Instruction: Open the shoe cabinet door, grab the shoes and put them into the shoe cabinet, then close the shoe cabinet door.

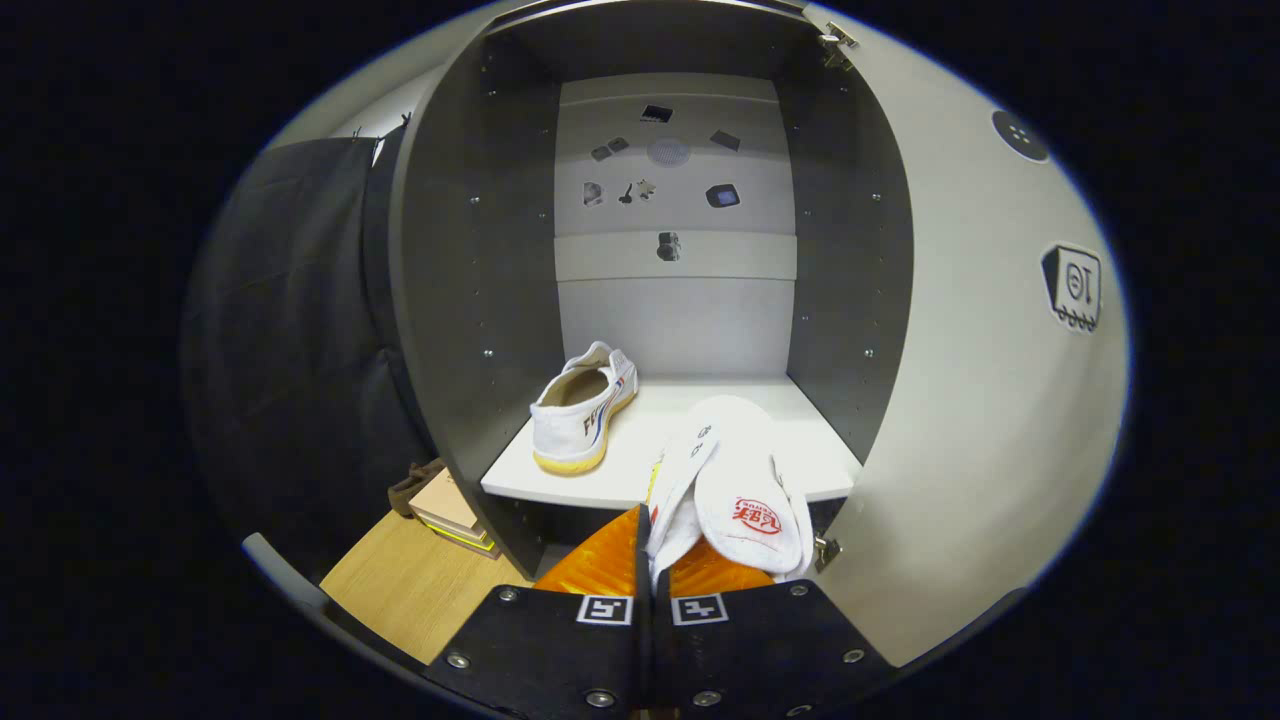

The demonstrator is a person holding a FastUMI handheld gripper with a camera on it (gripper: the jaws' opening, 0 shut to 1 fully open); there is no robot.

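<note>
Because the gripper (652, 560) pinches the second white sneaker (735, 480) only by its side wall, fingers nearly closed, over the cabinet shelf (800, 440) lip, it may slip off; its mate (580, 415) sits at ten o'clock.

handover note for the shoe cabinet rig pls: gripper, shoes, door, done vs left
Gripper: shut on the second shoe, held at the front edge of the cabinet shelf.
First shoe: already on the shelf, left side, heel toward us.
Cabinet door: open, swung out to the right.
Done: door opened, one shoe stored.
Left: set down the held shoe, release, close the door.
</note>
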